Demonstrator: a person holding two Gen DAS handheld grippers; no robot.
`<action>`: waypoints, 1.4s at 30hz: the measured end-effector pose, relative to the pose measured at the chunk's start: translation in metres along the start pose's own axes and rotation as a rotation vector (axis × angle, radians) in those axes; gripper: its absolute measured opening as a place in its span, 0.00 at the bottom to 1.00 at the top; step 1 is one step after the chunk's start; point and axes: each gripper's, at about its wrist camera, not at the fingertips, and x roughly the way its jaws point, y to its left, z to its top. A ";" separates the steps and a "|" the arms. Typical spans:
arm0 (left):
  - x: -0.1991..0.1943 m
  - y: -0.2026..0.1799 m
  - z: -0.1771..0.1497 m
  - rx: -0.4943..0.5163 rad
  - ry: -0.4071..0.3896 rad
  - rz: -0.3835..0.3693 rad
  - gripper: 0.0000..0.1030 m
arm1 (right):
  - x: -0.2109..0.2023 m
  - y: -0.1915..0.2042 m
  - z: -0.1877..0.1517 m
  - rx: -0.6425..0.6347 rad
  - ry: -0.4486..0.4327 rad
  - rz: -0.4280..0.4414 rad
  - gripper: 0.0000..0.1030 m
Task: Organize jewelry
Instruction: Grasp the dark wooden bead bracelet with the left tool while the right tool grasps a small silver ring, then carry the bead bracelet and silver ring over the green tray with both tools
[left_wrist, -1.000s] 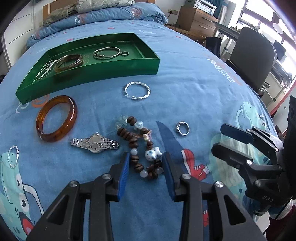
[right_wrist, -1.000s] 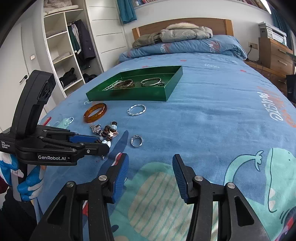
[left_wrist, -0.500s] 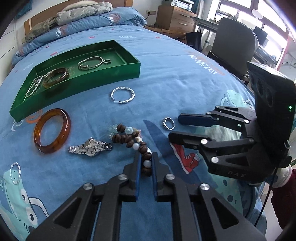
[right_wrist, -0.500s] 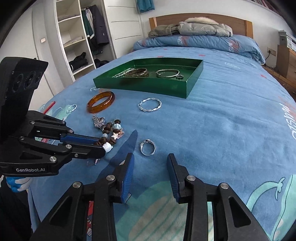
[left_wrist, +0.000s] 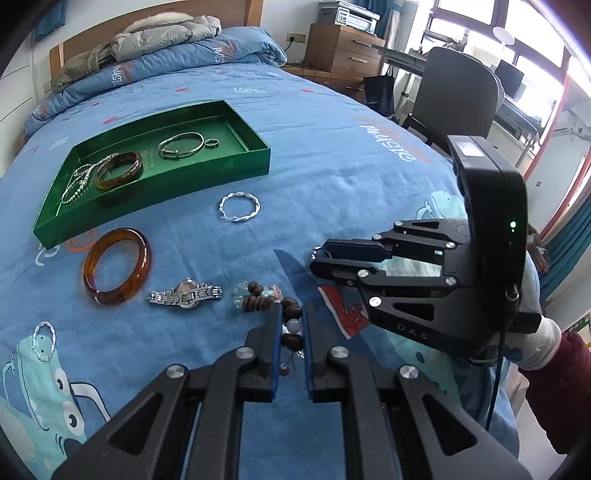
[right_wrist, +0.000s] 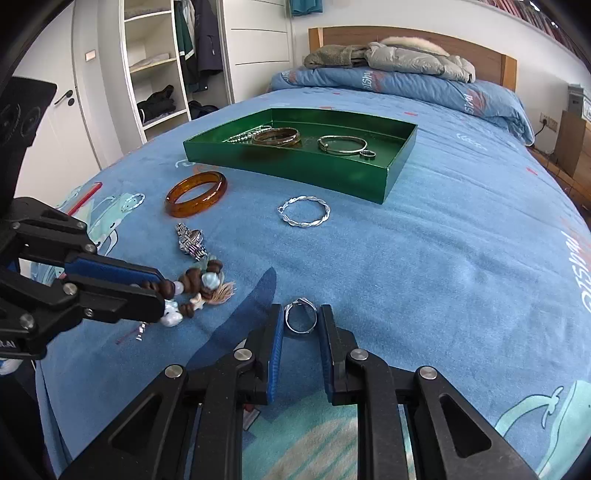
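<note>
The green tray (right_wrist: 391, 173) sits on the bed's blue printed cover (right_wrist: 461, 258), a shallow glossy metal box with straight walls. In it lie a beaded silver chain (left_wrist: 77, 182) at one end, a dark brown mottled bangle (left_wrist: 118, 170) just beside it, a thin silver bangle (left_wrist: 181, 144) and a small plain ring (left_wrist: 211, 143) at the other end.

On the cover outside the tray lie a translucent amber bangle (left_wrist: 117, 266), thick and smooth, a twisted silver bracelet (left_wrist: 240, 206), a silver link watch (left_wrist: 185, 296) and a smaller twisted silver loop (left_wrist: 44, 340) off to one side.

My left tool (left_wrist: 291, 325) is clamped on the bead bracelet (right_wrist: 195, 290), a string of round brown wooden beads mixed with pale glassy ones, a star charm and a fuzzy tassel; part of the string trails on the cover.

My right tool (right_wrist: 301, 321) is closing around the silver ring (right_wrist: 301, 316), which lies flat on the cover between the blue pads; whether they touch it yet, I cannot tell.
</note>
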 end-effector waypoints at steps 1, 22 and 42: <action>-0.004 -0.002 0.001 0.002 -0.007 0.001 0.09 | -0.002 0.000 0.000 0.007 -0.004 0.001 0.18; -0.102 -0.036 -0.007 0.033 -0.152 0.005 0.09 | -0.115 0.025 -0.015 0.095 -0.122 -0.096 0.18; -0.169 -0.036 -0.028 0.017 -0.244 0.039 0.09 | -0.184 0.078 -0.012 0.047 -0.197 -0.150 0.18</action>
